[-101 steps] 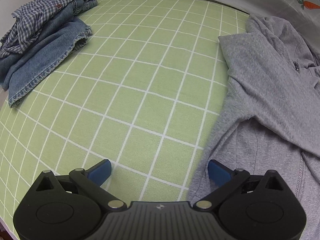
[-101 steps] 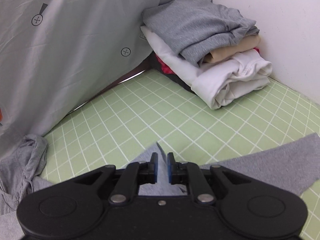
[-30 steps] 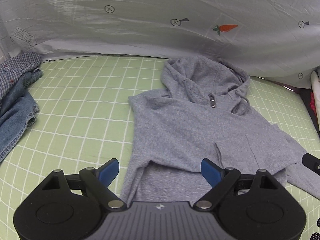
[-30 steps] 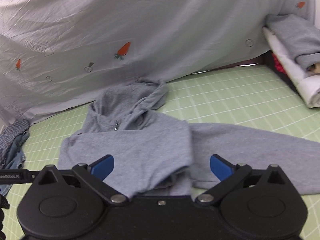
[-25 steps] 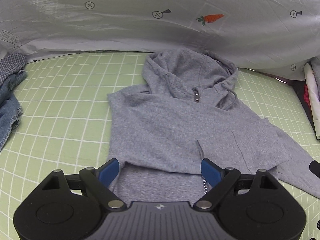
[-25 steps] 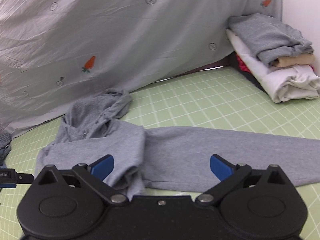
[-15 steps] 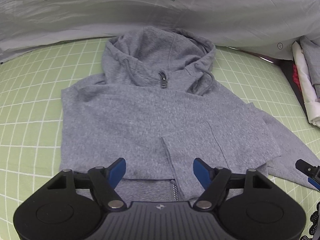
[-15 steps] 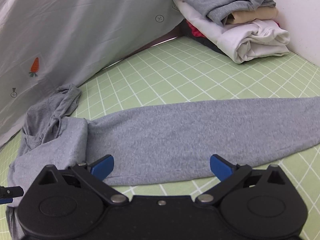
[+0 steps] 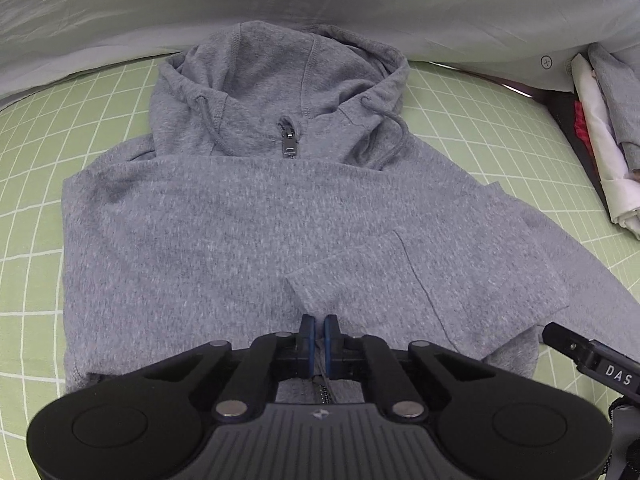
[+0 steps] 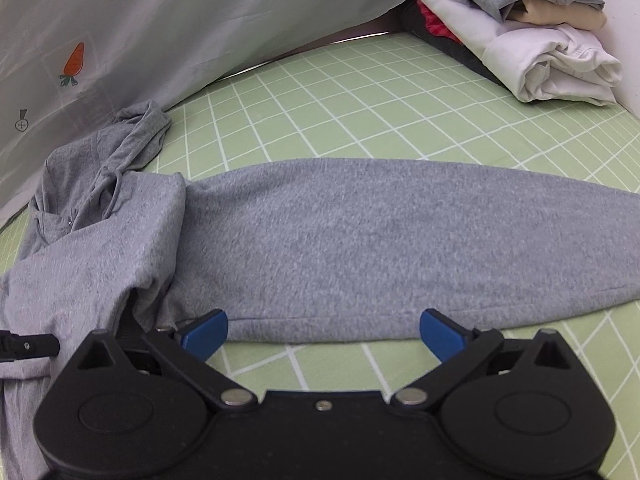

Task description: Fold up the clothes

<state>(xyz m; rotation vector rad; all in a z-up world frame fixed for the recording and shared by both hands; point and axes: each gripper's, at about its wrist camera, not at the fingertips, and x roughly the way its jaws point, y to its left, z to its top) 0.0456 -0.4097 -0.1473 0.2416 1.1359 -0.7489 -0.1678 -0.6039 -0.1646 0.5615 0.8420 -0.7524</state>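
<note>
Fabric of the grey hoodie (image 9: 224, 240) sits pinched between the blue pads of the left gripper (image 9: 319, 330), whose jaws stand nearly together at the garment's near hem, right by the lower end of the zipper. The hoodie lies flat, front up, on the green checked mat (image 9: 24, 184); its hood (image 9: 276, 80) points away toward the pale grey sheet (image 9: 320, 4) hanging behind, and one sleeve is folded across the chest with its cuff (image 9: 316, 280) just beyond the pads. The right gripper (image 10: 323, 330) is spread wide and holds nothing; its blue fingertips (image 10: 206, 328) hover just over the mat at the near edge of the other sleeve (image 10: 400, 248), which stretches out flat to the right, away from the body of the hoodie. Whether the left tip touches the cloth cannot be told. Well beyond that sleeve, in the far right corner against the white wall, stands a stack of folded clothes (image 10: 520, 32): grey on top, beige and white beneath. A carrot print (image 10: 74, 60) marks the sheet.
</note>
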